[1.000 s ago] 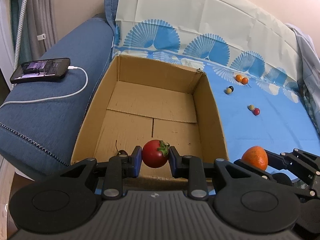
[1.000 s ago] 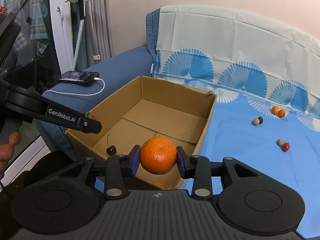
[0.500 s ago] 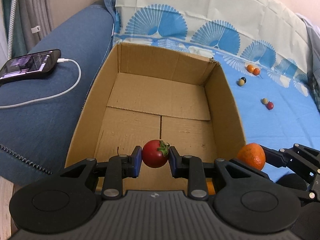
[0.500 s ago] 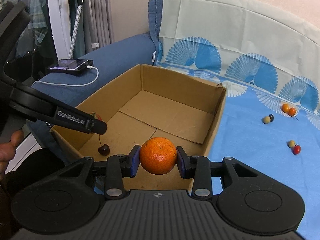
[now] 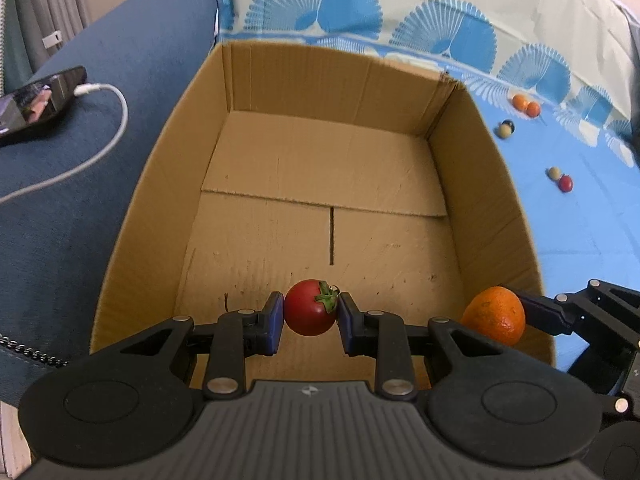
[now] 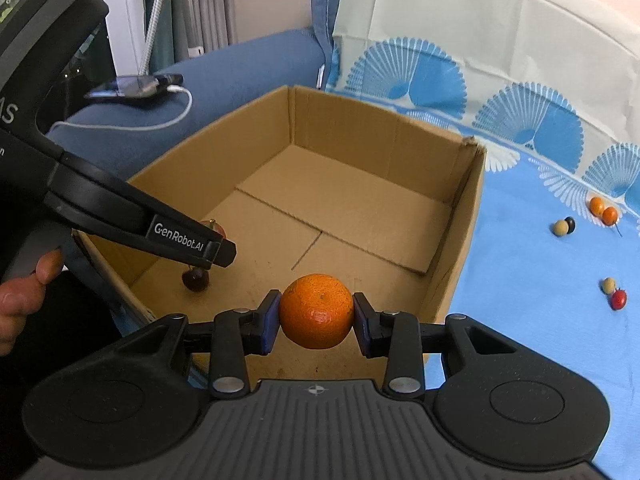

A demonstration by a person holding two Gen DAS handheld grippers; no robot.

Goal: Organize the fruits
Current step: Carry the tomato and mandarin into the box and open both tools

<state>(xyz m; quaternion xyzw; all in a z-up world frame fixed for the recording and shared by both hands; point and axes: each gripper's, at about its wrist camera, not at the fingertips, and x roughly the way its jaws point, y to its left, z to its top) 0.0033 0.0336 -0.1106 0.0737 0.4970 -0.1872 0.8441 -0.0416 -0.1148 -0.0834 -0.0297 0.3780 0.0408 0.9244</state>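
My left gripper (image 5: pixel 311 314) is shut on a red tomato (image 5: pixel 310 313) with a green stem, held over the near part of an open cardboard box (image 5: pixel 492 168). My right gripper (image 6: pixel 316 312) is shut on an orange (image 6: pixel 316 310), held over the box's near edge (image 6: pixel 472 200). The orange also shows in the left wrist view (image 5: pixel 495 314) at the box's right near corner. A dark cherry (image 6: pixel 195 279) lies on the box floor, below the left gripper's finger (image 6: pixel 192 242).
Several small fruits lie on the blue cloth right of the box: an orange pair (image 6: pixel 603 210), a tan and dark pair (image 6: pixel 563 227), a tan and red pair (image 6: pixel 614 294). A phone (image 5: pixel 40 100) with a white cable rests on the blue sofa arm at left.
Both grippers have moved forward and lower toward the box, each still holding its fruit. The box fills more of both views.
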